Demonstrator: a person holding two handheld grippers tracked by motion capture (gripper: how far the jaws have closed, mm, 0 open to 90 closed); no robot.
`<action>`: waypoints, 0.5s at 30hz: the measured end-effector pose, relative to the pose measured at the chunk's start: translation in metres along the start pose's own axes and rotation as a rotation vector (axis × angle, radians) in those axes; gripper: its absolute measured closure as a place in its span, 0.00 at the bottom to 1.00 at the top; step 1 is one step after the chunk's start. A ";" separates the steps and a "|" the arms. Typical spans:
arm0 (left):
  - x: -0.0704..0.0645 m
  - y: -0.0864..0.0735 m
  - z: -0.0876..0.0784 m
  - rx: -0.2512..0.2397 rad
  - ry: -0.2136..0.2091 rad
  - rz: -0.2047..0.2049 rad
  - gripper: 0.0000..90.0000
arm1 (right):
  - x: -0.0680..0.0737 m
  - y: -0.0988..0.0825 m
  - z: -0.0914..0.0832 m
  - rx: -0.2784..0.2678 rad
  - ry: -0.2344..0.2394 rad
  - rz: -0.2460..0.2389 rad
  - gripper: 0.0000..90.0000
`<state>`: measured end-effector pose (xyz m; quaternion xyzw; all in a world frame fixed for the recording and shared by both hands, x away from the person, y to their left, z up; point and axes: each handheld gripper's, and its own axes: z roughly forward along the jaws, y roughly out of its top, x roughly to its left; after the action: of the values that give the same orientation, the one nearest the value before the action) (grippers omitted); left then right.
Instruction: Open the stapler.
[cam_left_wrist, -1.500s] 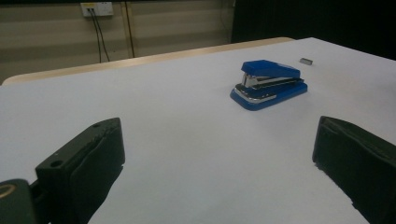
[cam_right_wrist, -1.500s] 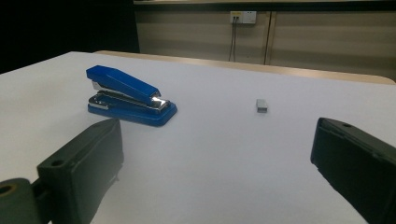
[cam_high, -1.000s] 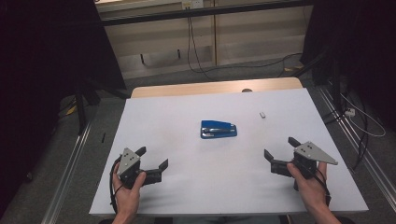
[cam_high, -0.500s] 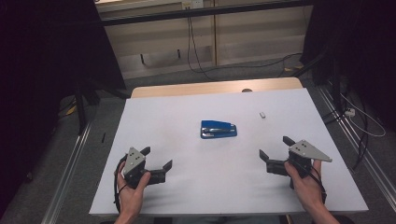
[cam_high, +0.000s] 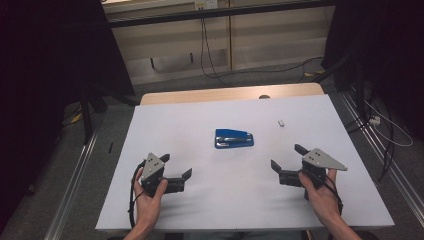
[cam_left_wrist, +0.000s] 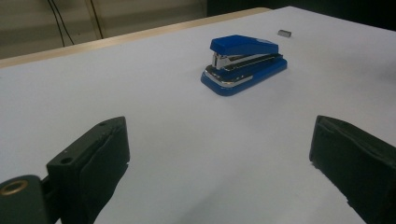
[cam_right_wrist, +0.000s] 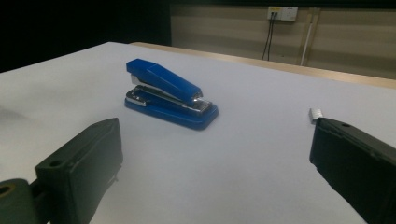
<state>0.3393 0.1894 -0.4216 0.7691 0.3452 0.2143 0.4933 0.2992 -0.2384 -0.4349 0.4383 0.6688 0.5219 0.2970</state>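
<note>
While both grippers are held low over the near part of the white table (cam_high: 165, 125), nothing is gripped by either of them. From the high view, the left gripper (cam_high: 176, 167) is seen in the person's left hand (cam_high: 147, 197) toward the near left of the table, and its jaws are spread wide apart with bare tabletop between them. The right gripper (cam_high: 286, 157) is held in the right hand (cam_high: 320, 195) toward the near right, and its jaws are likewise spread wide with nothing between them. A blue stapler (cam_high: 234, 138) is set flat on the table at about the middle, between the two grippers and farther from the person than both, well apart from each. In the left gripper view the stapler (cam_left_wrist: 243, 63) is seen ahead, beyond the open jaws, its blue top closed down over the metal part. In the right gripper view the stapler (cam_right_wrist: 168, 99) is seen ahead and to the left, also beyond the jaws. A small grey block (cam_high: 281, 122) is found on the table beyond the stapler on the person's right, apart from it; what it is cannot be told.
</note>
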 end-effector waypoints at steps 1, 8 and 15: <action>-0.001 0.000 0.002 0.003 -0.009 -0.008 0.06 | 0.001 0.000 0.001 0.001 0.006 -0.006 0.02; -0.002 0.006 0.011 -0.004 -0.028 -0.010 0.07 | 0.009 0.001 0.011 0.020 0.045 -0.045 0.03; -0.007 0.018 0.024 -0.020 -0.056 -0.023 0.07 | 0.011 0.010 0.015 -0.021 0.047 -0.066 0.03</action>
<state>0.3564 0.1643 -0.4152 0.7658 0.3379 0.1906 0.5128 0.3100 -0.2212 -0.4289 0.4004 0.6840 0.5291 0.3030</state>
